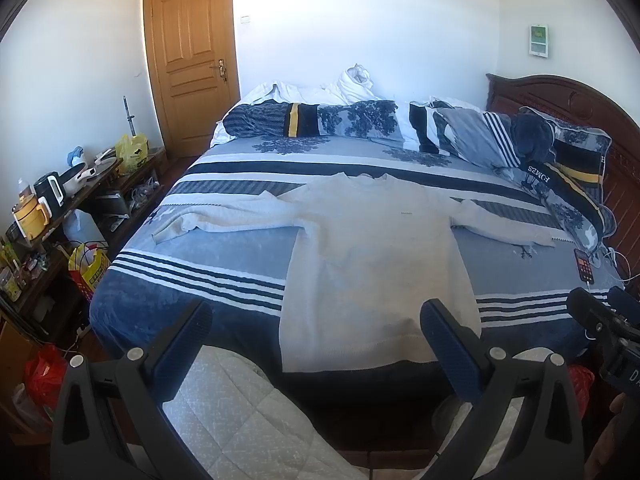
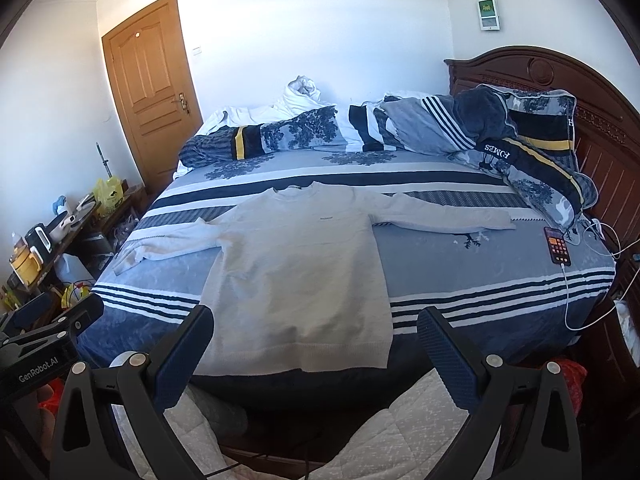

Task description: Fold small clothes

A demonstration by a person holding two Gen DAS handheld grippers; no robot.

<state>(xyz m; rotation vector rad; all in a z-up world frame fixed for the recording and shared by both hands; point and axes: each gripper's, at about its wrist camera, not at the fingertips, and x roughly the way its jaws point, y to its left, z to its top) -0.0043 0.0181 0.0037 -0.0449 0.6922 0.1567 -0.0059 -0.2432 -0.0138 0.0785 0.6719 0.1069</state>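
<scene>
A white long-sleeved sweater [image 1: 376, 256] lies flat and face up on the blue striped bed [image 1: 208, 280], both sleeves spread out to the sides, hem toward me. It also shows in the right wrist view [image 2: 300, 264]. My left gripper [image 1: 316, 320] is open and empty, held back from the bed above the hem's left part. My right gripper [image 2: 316, 320] is open and empty, also held back near the hem. The right gripper's body shows at the right edge of the left wrist view [image 1: 604, 324].
A phone [image 2: 557, 246] on a white cable lies at the bed's right side. Rolled duvets and pillows [image 2: 400, 128] lie along the far side by the wooden headboard [image 2: 560, 88]. A cluttered side table [image 1: 60, 196] stands left of the bed. A door [image 1: 192, 52] is behind.
</scene>
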